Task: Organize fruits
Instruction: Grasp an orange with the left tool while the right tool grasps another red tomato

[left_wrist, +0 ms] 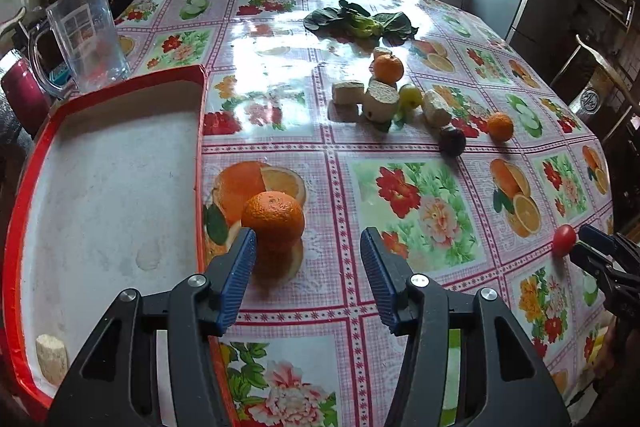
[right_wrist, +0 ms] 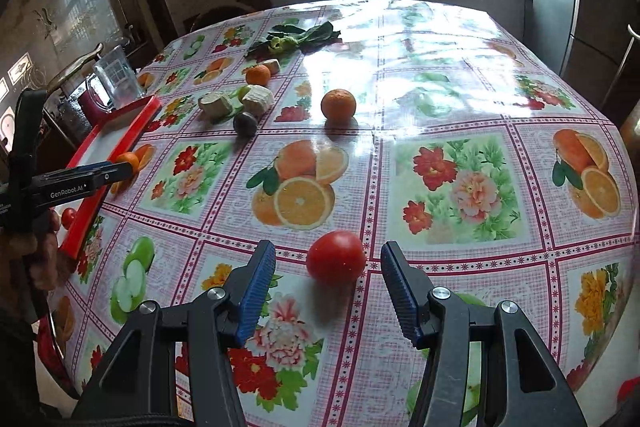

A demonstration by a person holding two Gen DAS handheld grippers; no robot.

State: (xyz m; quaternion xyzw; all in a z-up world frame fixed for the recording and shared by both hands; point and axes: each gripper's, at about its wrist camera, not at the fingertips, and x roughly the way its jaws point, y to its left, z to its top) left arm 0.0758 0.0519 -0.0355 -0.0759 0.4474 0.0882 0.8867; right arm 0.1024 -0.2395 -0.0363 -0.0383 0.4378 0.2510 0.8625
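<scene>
**Barely started: almost all the fruit is out on the table**

You have very little sorted so far. The red-rimmed tray (left_wrist: 104, 163) holds one pale cut chunk (left_wrist: 51, 358) in its near corner, and the right wrist view shows a small red fruit (right_wrist: 69, 215) that seems to sit inside the tray wall; the rest of its floor is bare.

Your left gripper (left_wrist: 308, 247) has its jaws released, and the near orange (left_wrist: 273, 223) sits just ahead of the left fingertip, just beside the tray's right wall; nothing is clamped. Your right gripper (right_wrist: 328, 259) is likewise spread, with the tomato (right_wrist: 336, 257) lying between the fingertips, yet the pads do not press on it.

Still to move, by the look of it: two more oranges (left_wrist: 388, 68) (left_wrist: 500, 126), a dark round fruit (left_wrist: 452, 141), a green one (left_wrist: 411, 95), all mixed in with pale cut pieces (left_wrist: 382, 99) mid-table. The leafy greens (left_wrist: 360, 23) lie farther back.

For room: the cloth between both grippers and that cluster is bare, so you have free passage across it. The tray wall stands up from the table, so I judge the orange must be lifted over it, not slid. A clear jug (left_wrist: 90, 31) stands just behind the tray's far edge; keep clear of it when reaching deep. The tomato lies towards the table's near edge and, being round, may roll if nudged
</scene>
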